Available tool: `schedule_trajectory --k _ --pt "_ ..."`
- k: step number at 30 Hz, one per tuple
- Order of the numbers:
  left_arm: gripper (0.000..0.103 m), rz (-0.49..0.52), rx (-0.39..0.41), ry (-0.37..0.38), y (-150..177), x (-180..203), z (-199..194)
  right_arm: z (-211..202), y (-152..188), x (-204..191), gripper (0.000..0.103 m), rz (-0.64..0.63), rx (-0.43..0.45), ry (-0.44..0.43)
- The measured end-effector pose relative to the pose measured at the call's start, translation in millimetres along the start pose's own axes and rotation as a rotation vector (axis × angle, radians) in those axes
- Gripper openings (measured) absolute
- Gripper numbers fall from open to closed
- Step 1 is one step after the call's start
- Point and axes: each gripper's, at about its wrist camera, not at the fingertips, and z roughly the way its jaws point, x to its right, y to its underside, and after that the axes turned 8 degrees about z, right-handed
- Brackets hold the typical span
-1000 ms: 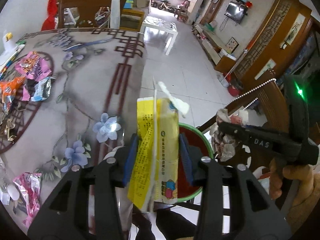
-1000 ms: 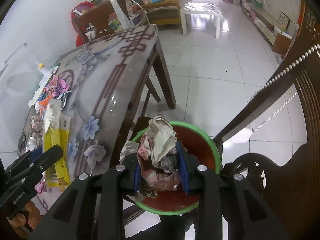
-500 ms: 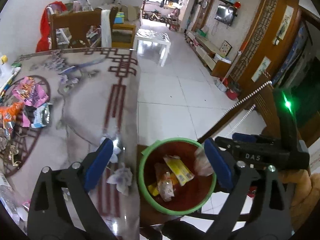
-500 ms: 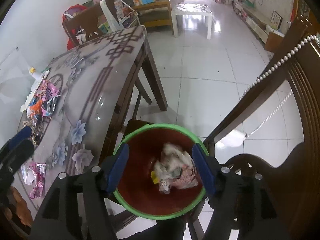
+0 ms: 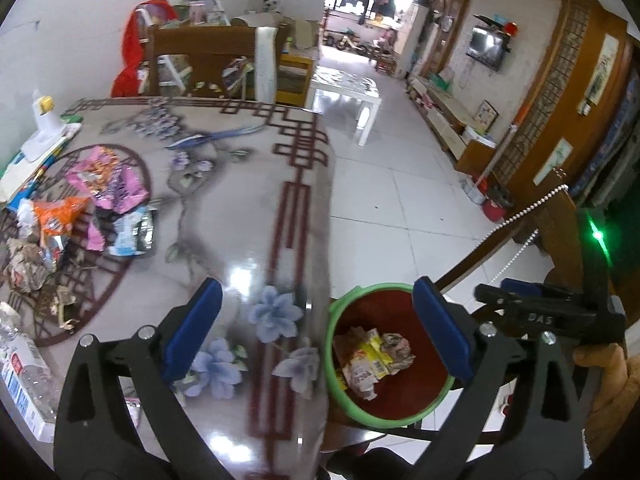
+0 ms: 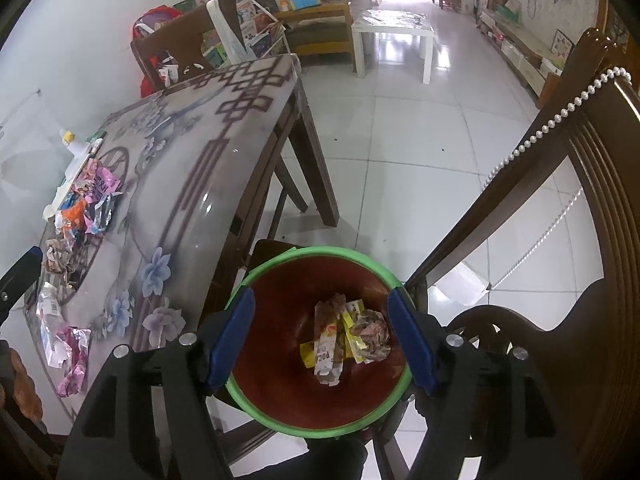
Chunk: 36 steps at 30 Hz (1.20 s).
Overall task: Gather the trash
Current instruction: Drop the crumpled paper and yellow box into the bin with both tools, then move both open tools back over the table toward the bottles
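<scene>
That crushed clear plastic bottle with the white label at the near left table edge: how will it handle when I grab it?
The crushed clear plastic bottle looks empty, so it is probably very light. Its flattened, creased walls would likely give further under the pads rather than resist. The glossy table suggests it may slide if nudged; lying flattened, it seems unlikely to roll.

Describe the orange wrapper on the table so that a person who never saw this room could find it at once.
Start at the long table with the flower pattern and go to the dark oval ring printed near the wall side. A pile of trash lies there; the orange wrapper sits at its edge nearer the wall, beside the pink wrappers. It is the only bright orange piece; the others are pink, silver-blue or brown paper.
</scene>
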Motion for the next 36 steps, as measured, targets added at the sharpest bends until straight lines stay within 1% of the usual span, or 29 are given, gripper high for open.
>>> schedule_trajectory --k 5,11,14,18,23,25,27,29,32,36 --pt "0.094 -0.049 -0.001 -0.038 2.6 -23.0 -4.2 1.5 -4.5 -7.1 0.068 -0.032 -0.007 -0.010" --pt "0.094 -0.067 0.034 -0.095 3.5 -43.8 -21.6 -7.3 1.2 -19.5 0.068 -0.039 -0.008 -0.046" --pt "0.094 -0.090 0.038 -0.125 9.5 -57.4 -28.4 -10.1 2.0 -31.2 0.068 -0.055 -0.006 -0.064" --pt "0.094 -0.148 0.033 -0.167 23.6 -80.5 -42.2 -14.3 4.0 -47.2 0.068 -0.078 0.001 -0.080" --pt "0.095 -0.178 0.033 -0.236 42.6 -99.7 -63.5 -13.2 3.9 -76.0 0.068 -0.141 -0.001 -0.122" --pt "0.098 -0.203 0.041 -0.272 53.7 -112.5 -75.6 -13.3 1.7 -91.7 0.068 -0.170 0.002 -0.157" --pt "0.098 -0.232 0.025 -0.302 64.1 -125.4 -79.7 -12.3 -2.2 -117.3 0.068 -0.218 0.001 -0.193" --pt "0.098 -0.275 0.006 -0.312 74.0 -138.0 -80.7 -11.4 -3.7 -136.8 0.068 -0.261 0.001 -0.218" --pt "0.098 -0.329 0.011 -0.341 85.9 -153.0 -83.9 -8.6 -5.0 -165.0 0.068 -0.337 0.007 -0.246" --pt "0.098 -0.357 0.019 -0.351 90.4 -161.6 -87.3 2.8 -4.3 -175.0 0.069 -0.347 -0.016 -0.258"
